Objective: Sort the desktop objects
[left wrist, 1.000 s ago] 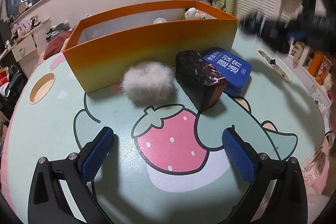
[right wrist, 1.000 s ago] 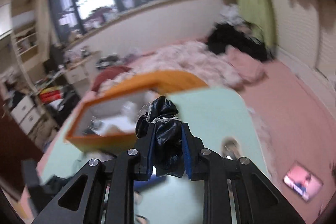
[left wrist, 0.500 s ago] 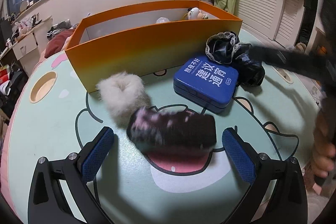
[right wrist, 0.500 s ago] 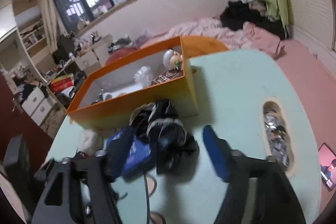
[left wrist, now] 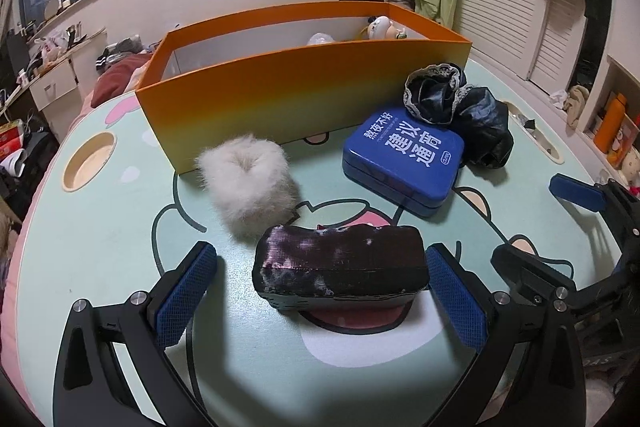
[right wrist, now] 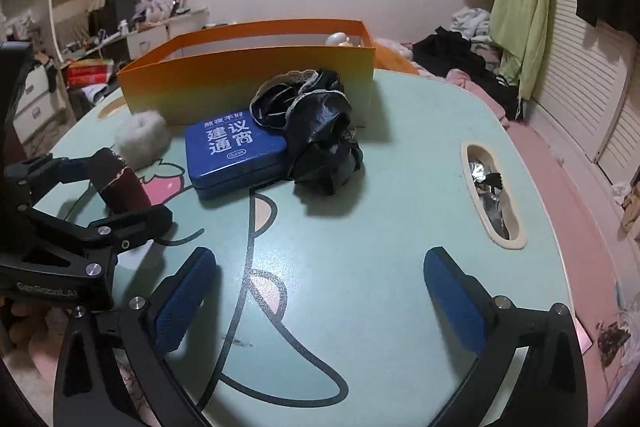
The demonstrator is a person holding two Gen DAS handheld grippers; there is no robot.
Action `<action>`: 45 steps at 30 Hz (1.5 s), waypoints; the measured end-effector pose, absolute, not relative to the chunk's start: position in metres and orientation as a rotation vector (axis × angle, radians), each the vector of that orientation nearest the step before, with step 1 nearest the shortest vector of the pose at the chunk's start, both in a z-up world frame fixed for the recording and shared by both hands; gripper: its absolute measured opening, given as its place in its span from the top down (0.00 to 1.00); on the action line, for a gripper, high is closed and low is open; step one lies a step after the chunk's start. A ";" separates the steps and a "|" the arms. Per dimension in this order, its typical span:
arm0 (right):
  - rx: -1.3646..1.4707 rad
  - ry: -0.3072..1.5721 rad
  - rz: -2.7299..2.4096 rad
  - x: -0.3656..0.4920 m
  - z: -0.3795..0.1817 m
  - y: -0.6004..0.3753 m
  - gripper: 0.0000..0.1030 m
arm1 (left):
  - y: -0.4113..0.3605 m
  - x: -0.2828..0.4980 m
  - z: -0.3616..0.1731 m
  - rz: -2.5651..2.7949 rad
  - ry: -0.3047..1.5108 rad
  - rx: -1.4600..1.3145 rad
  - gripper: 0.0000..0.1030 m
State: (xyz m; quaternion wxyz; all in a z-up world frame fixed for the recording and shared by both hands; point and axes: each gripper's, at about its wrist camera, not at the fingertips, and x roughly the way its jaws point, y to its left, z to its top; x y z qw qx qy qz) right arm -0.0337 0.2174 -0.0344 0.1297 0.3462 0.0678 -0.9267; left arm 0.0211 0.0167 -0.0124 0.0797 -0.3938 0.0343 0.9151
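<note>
Your left tool [left wrist: 322, 281] sits open around the dark purple-speckled pouch [left wrist: 340, 267] on the counter [right wrist: 400, 187]. Your right tool [right wrist: 320, 281] is opening with nothing inside. The shiny, crumpled black cloth [right wrist: 316, 131] with lace trim lies against the blue tin [right wrist: 236, 151].

Dim indoor light, soft shadows under objs, strong fisheye warp + dark vignette at edges, sharp.
</note>
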 end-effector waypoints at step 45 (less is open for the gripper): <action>0.935 0.216 -2.647 -0.030 -0.035 0.203 0.00 | 0.030 -0.196 0.048 2.540 -0.124 -1.561 0.48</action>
